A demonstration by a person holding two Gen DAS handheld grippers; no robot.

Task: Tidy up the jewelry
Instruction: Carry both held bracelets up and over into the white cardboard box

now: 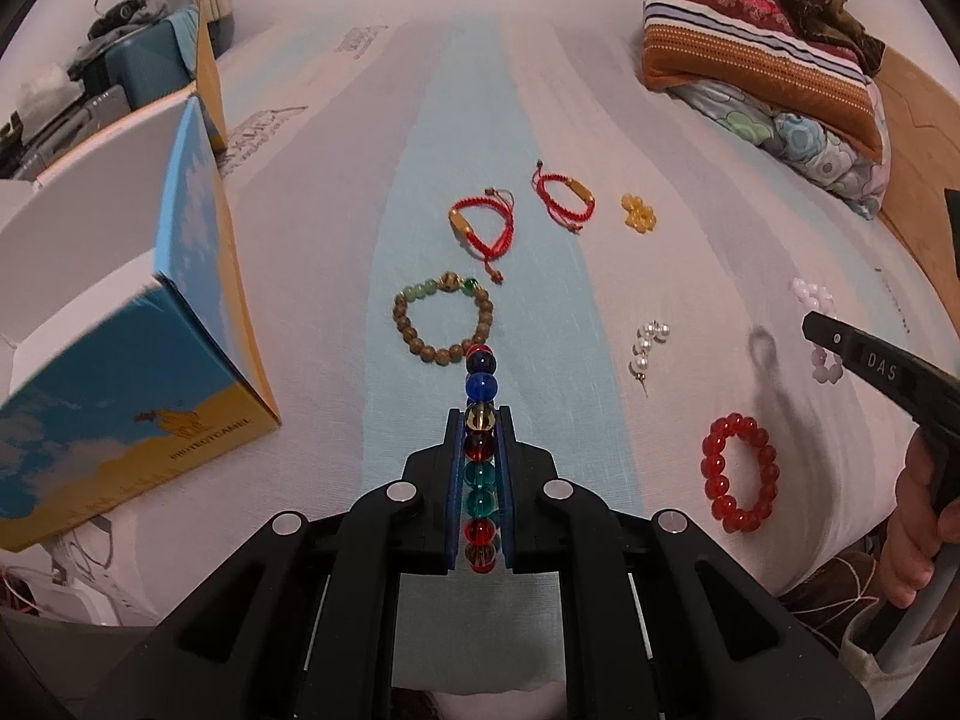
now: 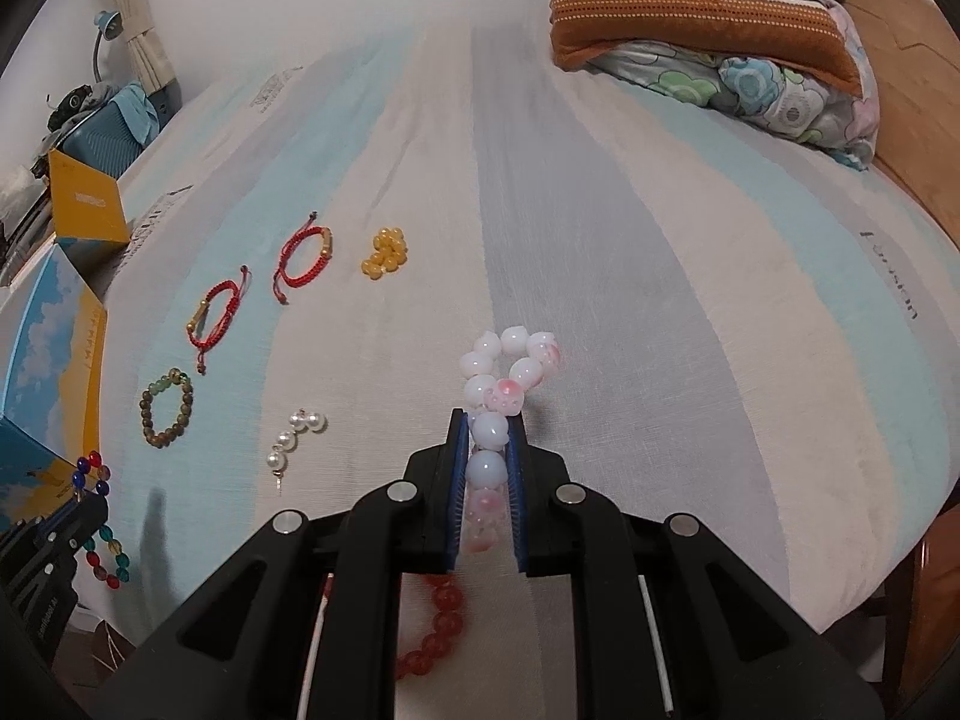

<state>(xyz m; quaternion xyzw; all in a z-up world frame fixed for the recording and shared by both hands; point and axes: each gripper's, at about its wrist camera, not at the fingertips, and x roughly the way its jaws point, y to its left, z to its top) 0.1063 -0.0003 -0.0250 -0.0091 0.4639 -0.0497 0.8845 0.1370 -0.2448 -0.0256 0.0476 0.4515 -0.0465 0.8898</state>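
My left gripper (image 1: pixel 479 414) is shut on a multicoloured glass bead bracelet (image 1: pixel 480 387), held above the striped bed sheet (image 1: pixel 336 228). My right gripper (image 2: pixel 487 420) is shut on a white and pink bead bracelet (image 2: pixel 510 360), also lifted off the sheet. On the sheet lie a brown and green bead bracelet (image 1: pixel 443 318), two red cord bracelets (image 1: pixel 483 228) (image 1: pixel 564 195), a yellow bead cluster (image 1: pixel 638 213), a pearl piece (image 1: pixel 648 345) and a red bead bracelet (image 1: pixel 739 474). The right wrist view shows the left gripper with the multicoloured bracelet (image 2: pixel 99 510) at its lower left.
An open blue and yellow cardboard box (image 1: pixel 138 312) stands at the left edge of the bed. Folded striped and floral bedding (image 1: pixel 762 60) is piled at the far right, beside a wooden floor (image 1: pixel 918 120). A person's hand (image 1: pixel 918 516) holds the right gripper.
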